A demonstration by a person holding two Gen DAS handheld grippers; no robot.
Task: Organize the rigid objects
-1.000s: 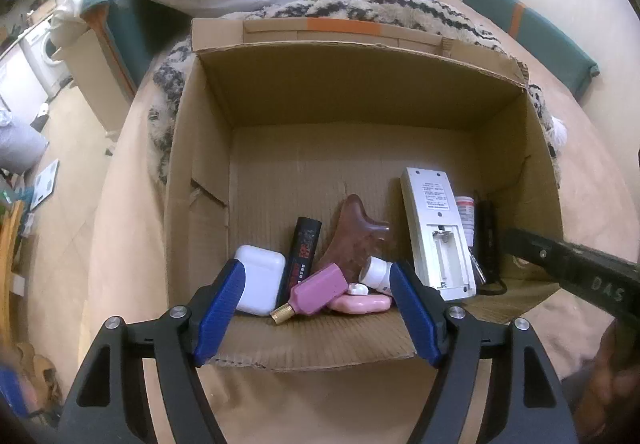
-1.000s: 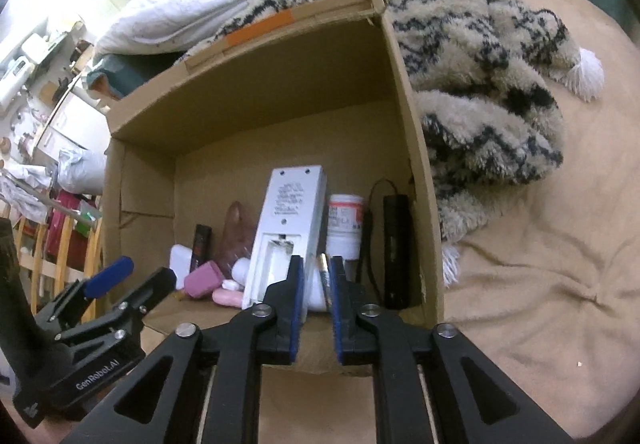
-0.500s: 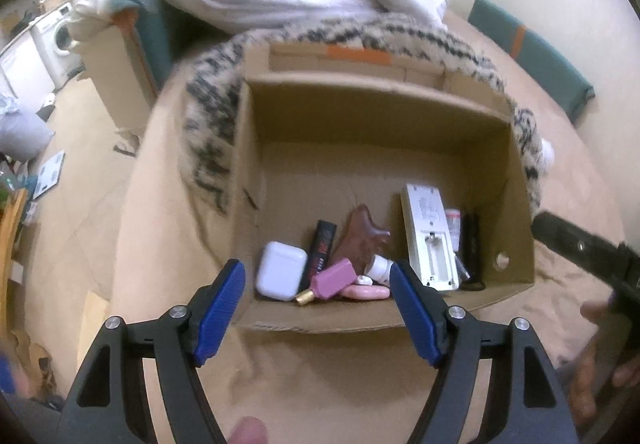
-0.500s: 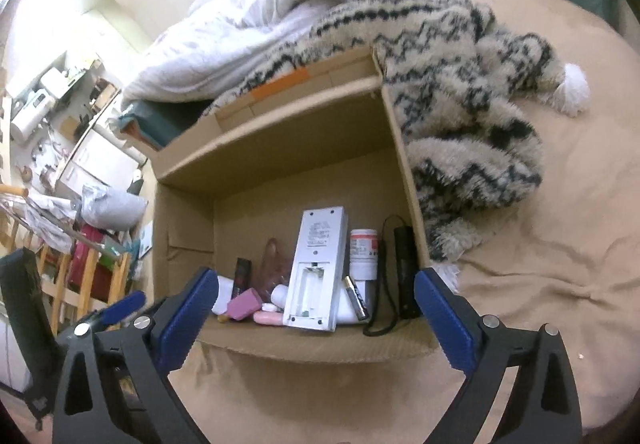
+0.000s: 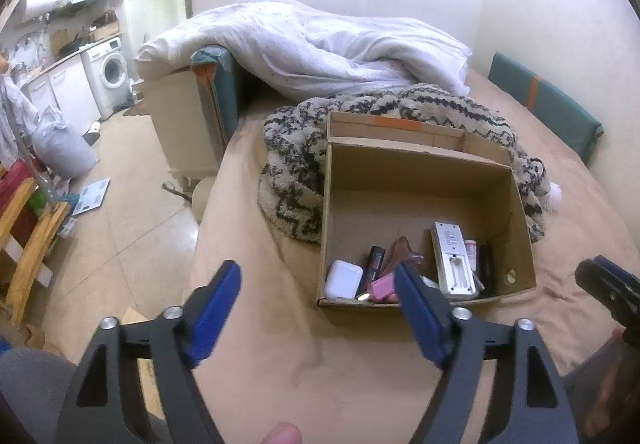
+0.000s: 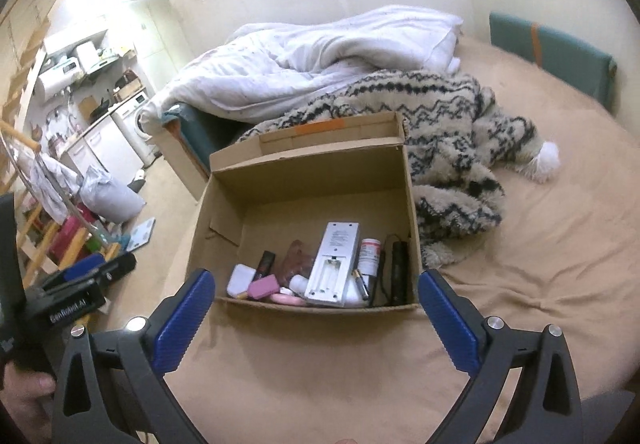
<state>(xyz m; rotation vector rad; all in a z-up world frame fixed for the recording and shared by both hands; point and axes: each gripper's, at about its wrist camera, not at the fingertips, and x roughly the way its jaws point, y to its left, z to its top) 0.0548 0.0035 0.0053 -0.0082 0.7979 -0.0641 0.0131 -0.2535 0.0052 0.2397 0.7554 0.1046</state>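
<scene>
"GenRobot.AI" is printed on the left gripper [image 6: 86, 276] body

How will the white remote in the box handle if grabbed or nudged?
The white remote looks like stiff plastic, so it should not flex. Its battery bay is open and empty, so probably light. It leans on neighbouring items rather than lying flat, so a nudge may slide or tip it inside the cardboard box.
</scene>
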